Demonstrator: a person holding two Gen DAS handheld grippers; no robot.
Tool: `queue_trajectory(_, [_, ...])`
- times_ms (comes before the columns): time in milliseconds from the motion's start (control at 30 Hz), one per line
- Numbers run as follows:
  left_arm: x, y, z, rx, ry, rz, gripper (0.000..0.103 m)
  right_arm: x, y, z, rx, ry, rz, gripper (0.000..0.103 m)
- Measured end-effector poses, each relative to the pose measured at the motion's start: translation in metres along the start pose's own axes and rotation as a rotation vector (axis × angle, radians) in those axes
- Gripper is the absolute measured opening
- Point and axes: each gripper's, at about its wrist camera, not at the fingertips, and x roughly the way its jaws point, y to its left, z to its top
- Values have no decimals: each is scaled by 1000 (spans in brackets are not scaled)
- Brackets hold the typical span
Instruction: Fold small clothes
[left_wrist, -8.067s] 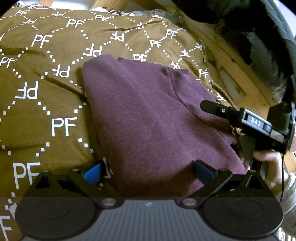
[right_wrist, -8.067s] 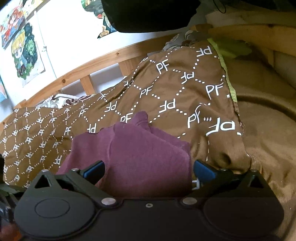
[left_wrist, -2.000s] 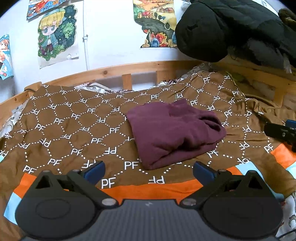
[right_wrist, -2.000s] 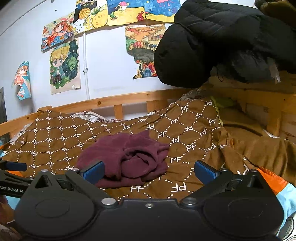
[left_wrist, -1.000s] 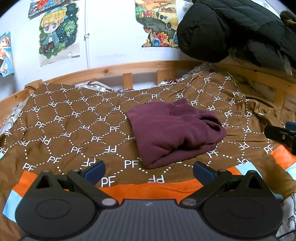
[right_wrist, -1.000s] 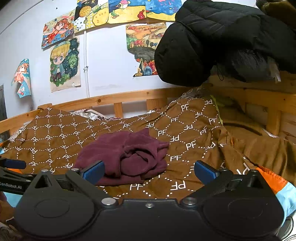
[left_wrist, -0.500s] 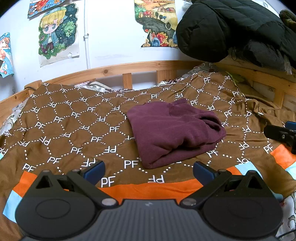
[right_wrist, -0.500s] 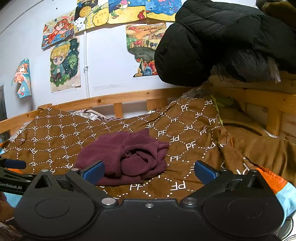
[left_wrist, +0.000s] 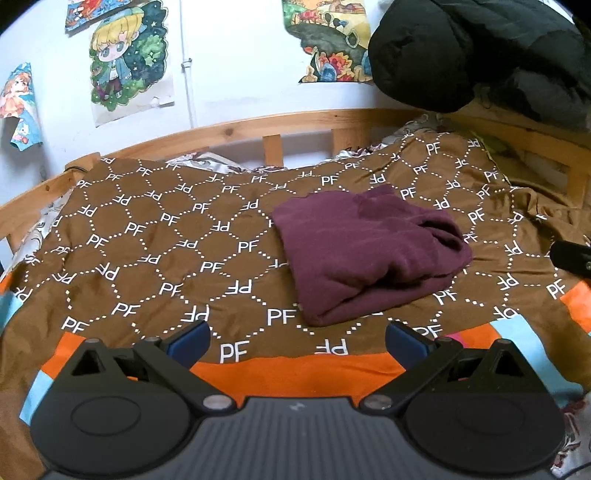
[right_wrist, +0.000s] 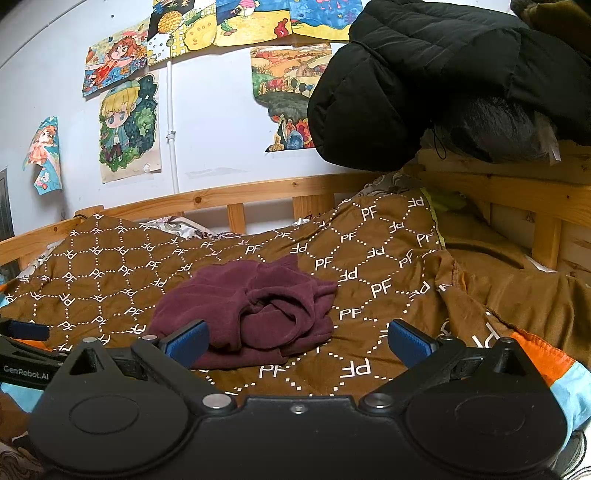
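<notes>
- Maroon garment (left_wrist: 365, 251): folded into a thick, soft bundle, smooth on top with a rounded fold along the near edge; from the right wrist view (right_wrist: 255, 306) its open end showed bunched, rumpled layers.
- Location: it lay on the brown "PF" patterned bedspread (left_wrist: 155, 251), near the middle of the bed.
- Left tool (left_wrist: 297, 338): blue pads spread wide apart, empty, clear of the garment.
- Right tool (right_wrist: 297, 338): likewise spread apart, holding nothing.
- Background: wooden bed rail (left_wrist: 295, 123), posters, black jacket (right_wrist: 424, 74).
</notes>
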Motion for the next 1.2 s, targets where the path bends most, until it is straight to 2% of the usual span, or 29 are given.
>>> queue_trajectory(700, [2,1,-1,15,22,-2,103,0,-1,-1,-8,3,4,102])
queue_trajectory(1200, [3,0,-4,20,47,-20,103,7,-4,-7,12,60,13,102])
